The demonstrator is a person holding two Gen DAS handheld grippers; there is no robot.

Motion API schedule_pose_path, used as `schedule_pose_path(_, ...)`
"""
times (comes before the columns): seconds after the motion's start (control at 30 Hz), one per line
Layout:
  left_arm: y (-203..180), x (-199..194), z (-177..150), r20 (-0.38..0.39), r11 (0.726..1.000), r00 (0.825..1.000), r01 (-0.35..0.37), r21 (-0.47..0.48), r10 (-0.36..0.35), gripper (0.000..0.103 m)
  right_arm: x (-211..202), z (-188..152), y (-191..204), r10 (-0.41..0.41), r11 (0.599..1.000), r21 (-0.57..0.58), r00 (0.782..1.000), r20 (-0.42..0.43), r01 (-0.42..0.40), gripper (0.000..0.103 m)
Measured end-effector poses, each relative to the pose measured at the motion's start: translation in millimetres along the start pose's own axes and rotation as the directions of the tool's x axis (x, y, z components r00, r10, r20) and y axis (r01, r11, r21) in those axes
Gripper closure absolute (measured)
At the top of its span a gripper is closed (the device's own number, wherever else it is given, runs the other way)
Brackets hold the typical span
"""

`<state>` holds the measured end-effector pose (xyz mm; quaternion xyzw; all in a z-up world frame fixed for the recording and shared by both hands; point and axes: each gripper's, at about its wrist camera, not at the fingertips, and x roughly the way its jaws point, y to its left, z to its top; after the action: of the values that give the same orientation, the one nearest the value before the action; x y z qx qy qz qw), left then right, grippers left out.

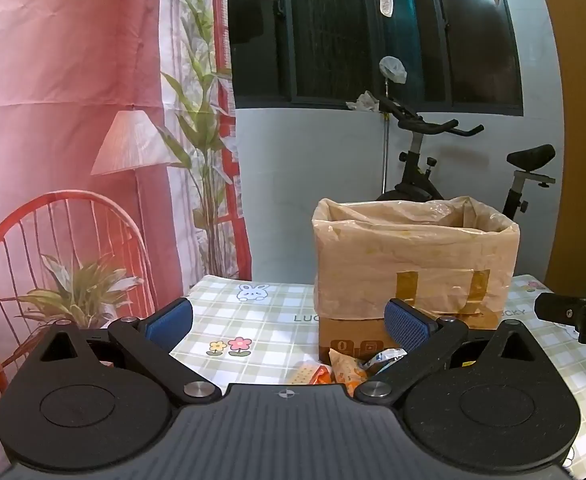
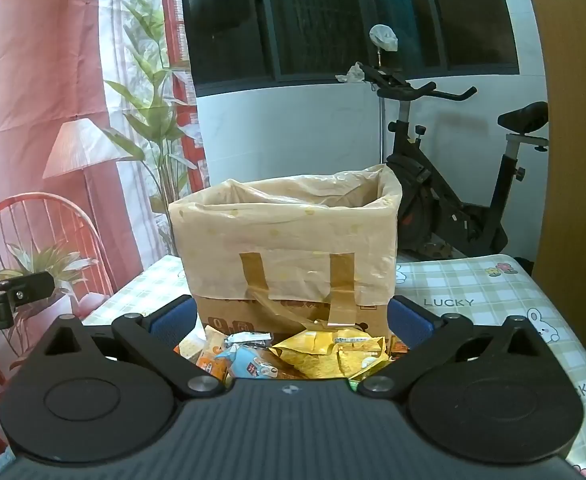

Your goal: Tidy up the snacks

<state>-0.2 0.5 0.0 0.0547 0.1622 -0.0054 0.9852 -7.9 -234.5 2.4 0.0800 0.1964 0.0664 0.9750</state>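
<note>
A cardboard box [image 1: 413, 264] lined with a plastic bag stands on the checked tablecloth; it also shows in the right wrist view [image 2: 289, 248]. A pile of snack packets [image 2: 293, 354] lies in front of the box, with a gold packet [image 2: 333, 352], a light blue packet [image 2: 247, 362] and orange ones [image 1: 333, 372]. My left gripper [image 1: 289, 320] is open and empty, above the table left of the box. My right gripper [image 2: 291, 320] is open and empty, above the pile and facing the box.
The tablecloth [image 1: 261, 320] has green checks and cartoon prints. An exercise bike [image 2: 453, 184] stands behind the table. A red printed backdrop [image 1: 65, 120] hangs at the left. The right gripper's tip [image 1: 573, 312] shows at the left view's right edge.
</note>
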Motion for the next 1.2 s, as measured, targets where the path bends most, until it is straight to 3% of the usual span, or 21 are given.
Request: schedule_pose_path(1.2,11.3,-0.5,-1.8,-0.008,1.0,1.0,0.005,0.006,-0.005,0.0,-0.6,0.6,-0.3,-0.001,1.0,0.002,1.0,0.001,0.001,0.0)
